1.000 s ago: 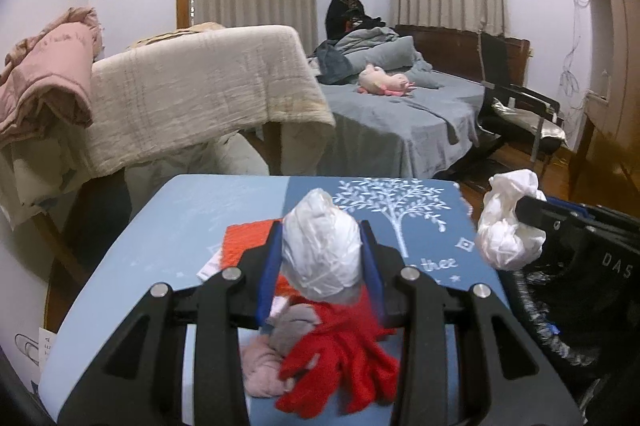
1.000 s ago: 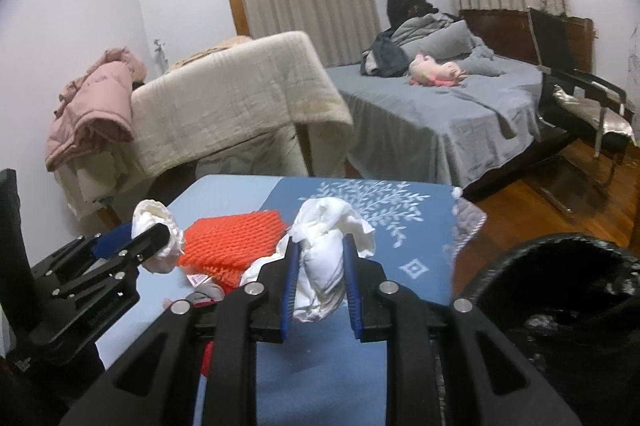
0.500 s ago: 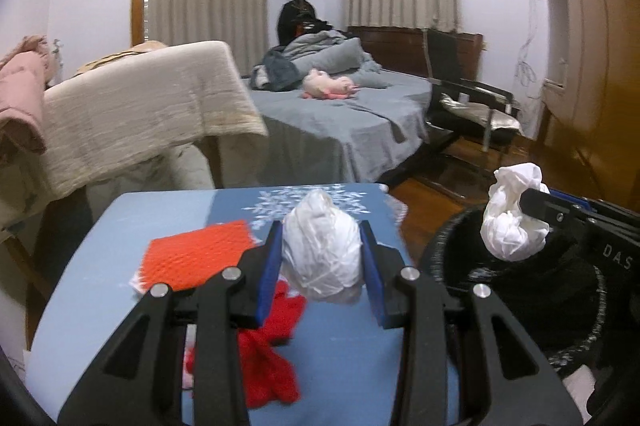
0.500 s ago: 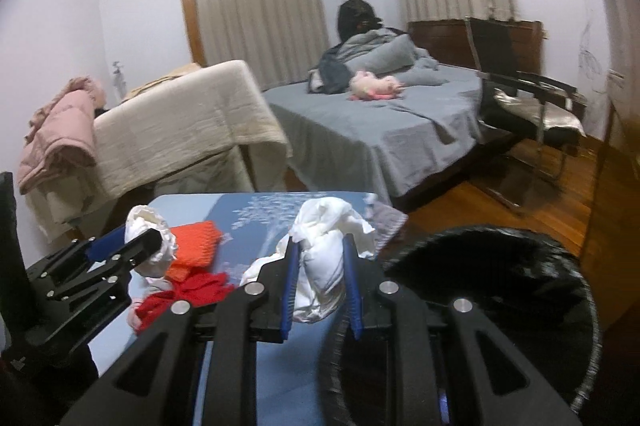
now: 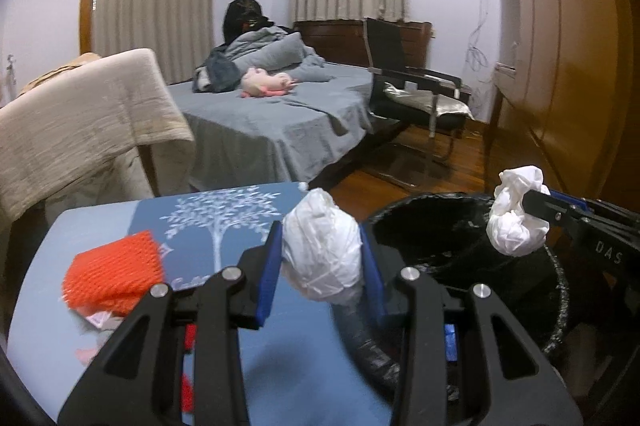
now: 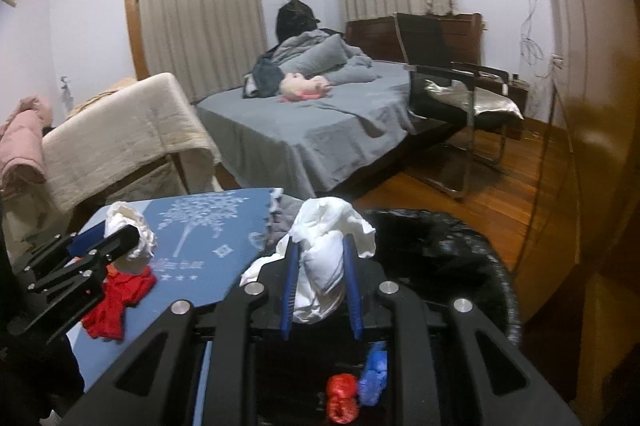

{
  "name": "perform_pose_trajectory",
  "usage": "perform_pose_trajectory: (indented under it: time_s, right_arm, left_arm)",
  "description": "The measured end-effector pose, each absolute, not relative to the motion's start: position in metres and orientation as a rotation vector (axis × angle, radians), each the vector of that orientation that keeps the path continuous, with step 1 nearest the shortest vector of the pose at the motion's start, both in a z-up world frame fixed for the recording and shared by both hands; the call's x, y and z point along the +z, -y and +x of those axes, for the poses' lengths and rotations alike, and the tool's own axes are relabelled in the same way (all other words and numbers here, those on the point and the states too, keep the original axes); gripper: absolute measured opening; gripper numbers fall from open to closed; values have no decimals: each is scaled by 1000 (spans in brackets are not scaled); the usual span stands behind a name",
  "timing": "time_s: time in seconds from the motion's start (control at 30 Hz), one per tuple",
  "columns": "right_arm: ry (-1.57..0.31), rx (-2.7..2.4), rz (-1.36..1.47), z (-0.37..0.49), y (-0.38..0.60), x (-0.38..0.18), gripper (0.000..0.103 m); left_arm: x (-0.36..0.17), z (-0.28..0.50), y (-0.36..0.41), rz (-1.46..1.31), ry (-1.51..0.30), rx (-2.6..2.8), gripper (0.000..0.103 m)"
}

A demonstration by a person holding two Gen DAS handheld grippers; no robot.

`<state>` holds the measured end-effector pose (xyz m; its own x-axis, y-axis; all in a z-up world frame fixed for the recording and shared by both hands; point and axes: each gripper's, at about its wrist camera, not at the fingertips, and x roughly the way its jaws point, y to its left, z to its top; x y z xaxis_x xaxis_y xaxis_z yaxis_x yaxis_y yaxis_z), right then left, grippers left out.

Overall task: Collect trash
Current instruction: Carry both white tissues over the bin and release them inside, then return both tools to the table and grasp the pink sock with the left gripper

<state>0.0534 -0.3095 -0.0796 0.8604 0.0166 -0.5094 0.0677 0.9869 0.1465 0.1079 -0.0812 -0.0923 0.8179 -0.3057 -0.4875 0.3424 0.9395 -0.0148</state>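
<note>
My left gripper point(image 5: 320, 258) is shut on a crumpled white plastic wad point(image 5: 322, 250), held at the near rim of the black trash bin point(image 5: 424, 214). The left gripper point(image 6: 132, 246) also shows at the left of the right wrist view, over the blue table point(image 6: 208, 266). My right gripper point(image 6: 320, 282) is shut on a crumpled white tissue wad point(image 6: 326, 246), hanging over the black-lined bin point(image 6: 460, 250); it appears too at the right of the left wrist view point(image 5: 520, 222). Inside the bin lie a red scrap point(image 6: 340, 398) and a blue scrap point(image 6: 372, 378).
On the blue table point(image 5: 100, 222) lie an orange foam net point(image 5: 114, 270) and a red cloth point(image 6: 116, 298). Beyond stand a chair draped with a beige blanket point(image 5: 88, 122), a grey bed point(image 5: 280, 118), a black chair point(image 5: 416, 94) and a wooden wardrobe point(image 5: 560, 66) at right.
Both grippers have swung right from over the table to the bin, each keeping its white wad. The bin now fills the lower right of both views.
</note>
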Motion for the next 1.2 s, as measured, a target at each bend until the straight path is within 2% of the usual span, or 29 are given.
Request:
perform_pose_trajectory:
  time_s: [0.53,0.6,0.63,0.67,0.7,0.77,0.8,0.87,0.97,1.2]
  right_arm:
    - [-577,-150,168,59,370,-101,22]
    - [-586,-163,165,59,375,-105,27]
    - [-590,-172,163,59,377,-107,27]
    - [-593,-178,162,59,378,-108,29]
    - [-596,-183,160,58,381,-109,31]
    - [-594,-201,155,57,384,-110,50]
    - [-587,-212,153,56,385,-110,55]
    - [-571,-233,149,52,387,-108,75]
    - [-539,-262,132,48,383,-104,98]
    - [-541,-210,152,50,360,-96,98]
  left_arm:
    - [-110,130,159,85,-535,-504,37]
    - [-113,134,168,85,-543,-535,42]
    - [-114,136,171,84,-544,-552,47]
    - [-115,137,173,82,-545,-566,57]
    - [-115,137,175,80,-545,-571,61]
    - [-114,137,172,70,-537,-574,69]
    - [-114,137,170,67,-534,-572,71]
    - [-112,135,163,67,-527,-554,77]
    - [-109,135,147,70,-520,-508,86]
    - [-96,131,97,70,-504,-382,92]
